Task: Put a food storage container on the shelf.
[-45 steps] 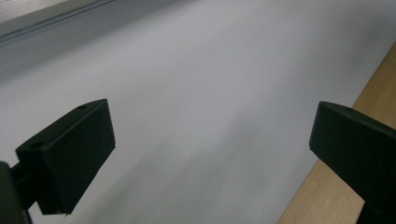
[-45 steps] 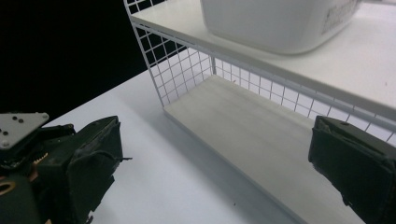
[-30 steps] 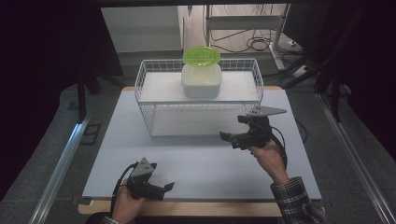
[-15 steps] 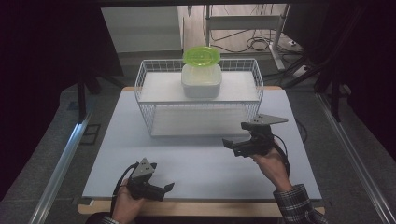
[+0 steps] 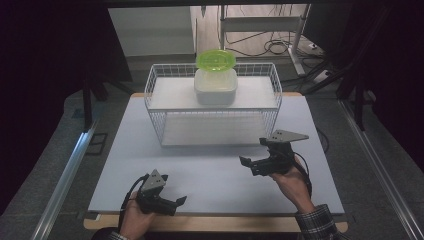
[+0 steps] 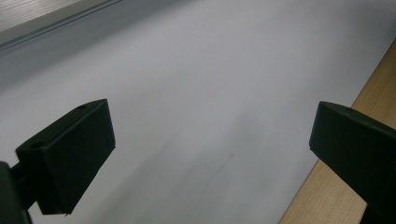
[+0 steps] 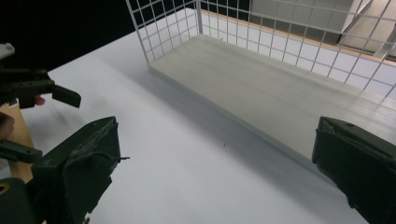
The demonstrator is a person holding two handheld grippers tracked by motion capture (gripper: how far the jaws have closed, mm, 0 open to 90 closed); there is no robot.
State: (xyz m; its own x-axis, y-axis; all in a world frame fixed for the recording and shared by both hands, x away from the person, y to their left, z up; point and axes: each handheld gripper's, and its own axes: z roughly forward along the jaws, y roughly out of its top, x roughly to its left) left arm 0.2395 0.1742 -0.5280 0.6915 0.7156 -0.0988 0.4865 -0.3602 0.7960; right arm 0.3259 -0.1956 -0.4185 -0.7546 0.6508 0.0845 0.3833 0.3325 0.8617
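Near the counter's front-left corner my left gripper rests low, jaws spread and holding nothing. Further right, off the wire basket's front-right corner, my right gripper hovers with jaws spread, also holding nothing. Inside the basket, against its back wall, sits the white container with its green lid on top. To reach it well, I judge I should lift over the front rim and come down straight with jaws wide. My right gripper view shows the basket's bare floor close up; the high view alone places the container.
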